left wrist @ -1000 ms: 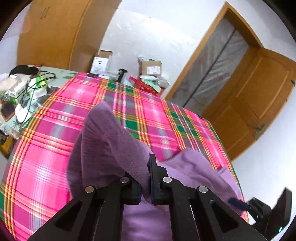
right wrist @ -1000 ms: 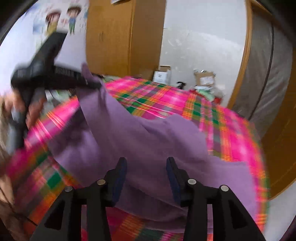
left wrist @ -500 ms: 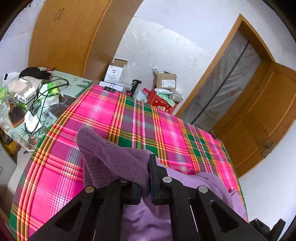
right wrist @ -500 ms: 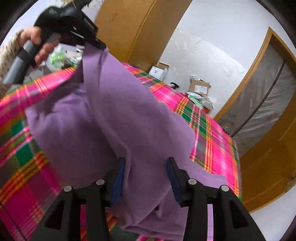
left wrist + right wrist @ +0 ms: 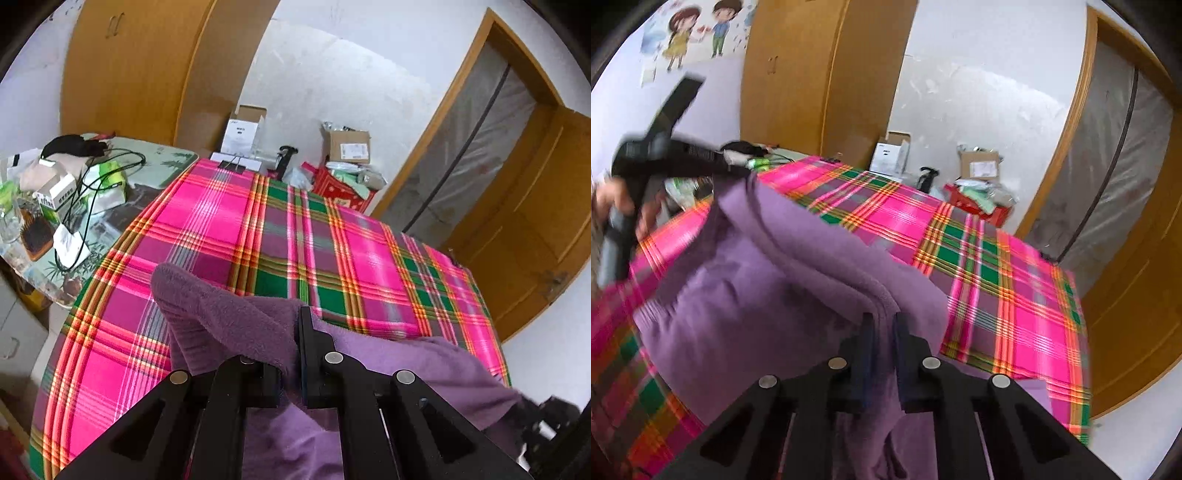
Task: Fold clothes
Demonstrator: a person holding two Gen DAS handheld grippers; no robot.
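Left tool (image 5: pixel 291 354) clenched on purple garment (image 5: pixel 229 317) | right tool (image 5: pixel 884 343) clamps its edge, frame centre | garment hangs lifted over plaid tabletop (image 5: pixel 229 221) | judgement: keep both corners level, fabric taut, lower evenly.

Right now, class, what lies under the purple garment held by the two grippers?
Under the purple garment lies the pink plaid cloth, showing on all sides. Whatever sits directly beneath the fabric is covered. Both the left gripper and right gripper pinch it.
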